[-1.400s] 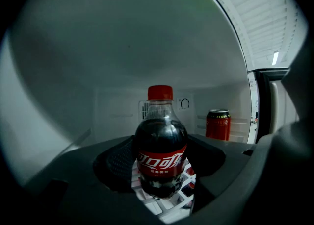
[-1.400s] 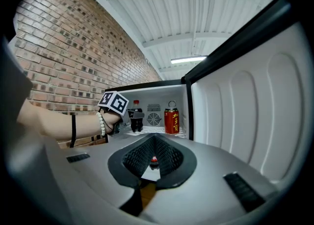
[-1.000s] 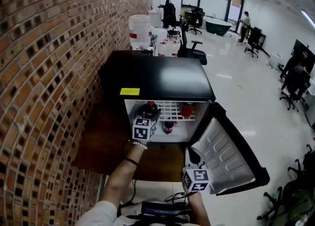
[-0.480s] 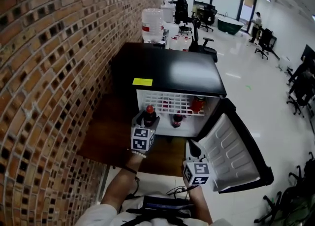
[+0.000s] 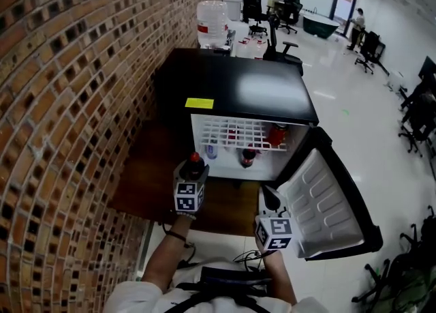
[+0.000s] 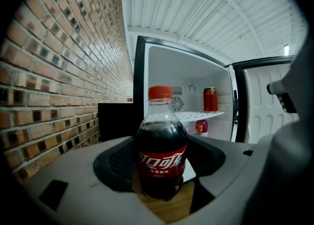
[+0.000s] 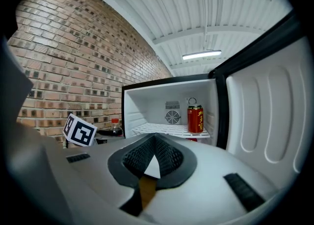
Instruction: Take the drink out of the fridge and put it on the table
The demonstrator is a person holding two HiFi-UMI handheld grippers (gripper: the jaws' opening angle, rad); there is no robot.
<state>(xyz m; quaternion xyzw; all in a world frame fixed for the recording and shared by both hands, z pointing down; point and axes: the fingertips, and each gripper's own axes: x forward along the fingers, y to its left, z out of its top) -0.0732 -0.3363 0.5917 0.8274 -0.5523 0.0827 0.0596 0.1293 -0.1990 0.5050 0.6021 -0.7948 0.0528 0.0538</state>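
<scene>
A cola bottle [image 6: 161, 155] with a red cap and red label stands upright between my left gripper's [image 6: 162, 175] jaws, which are shut on its body. In the head view the left gripper [image 5: 193, 174] holds the bottle [image 5: 195, 160] just outside the open fridge [image 5: 238, 90], over the brown wooden table [image 5: 146, 182]. My right gripper [image 5: 270, 204] hangs lower right beside the fridge door [image 5: 327, 202]; its jaws [image 7: 153, 162] are shut with nothing in them. A red can [image 7: 195, 118] stands on the white wire shelf [image 7: 167, 130].
A brick wall [image 5: 61, 134] runs close on the left. Another red-capped bottle [image 5: 248, 157] and the red can [image 5: 277, 134] stay inside the fridge. The open door juts out on the right. A water jug [image 5: 212, 22] and office chairs [image 5: 286, 49] stand behind the fridge.
My left gripper has drawn the cola bottle out of the fridge, toward me and slightly left, over the wooden table. The right gripper has barely moved.
</scene>
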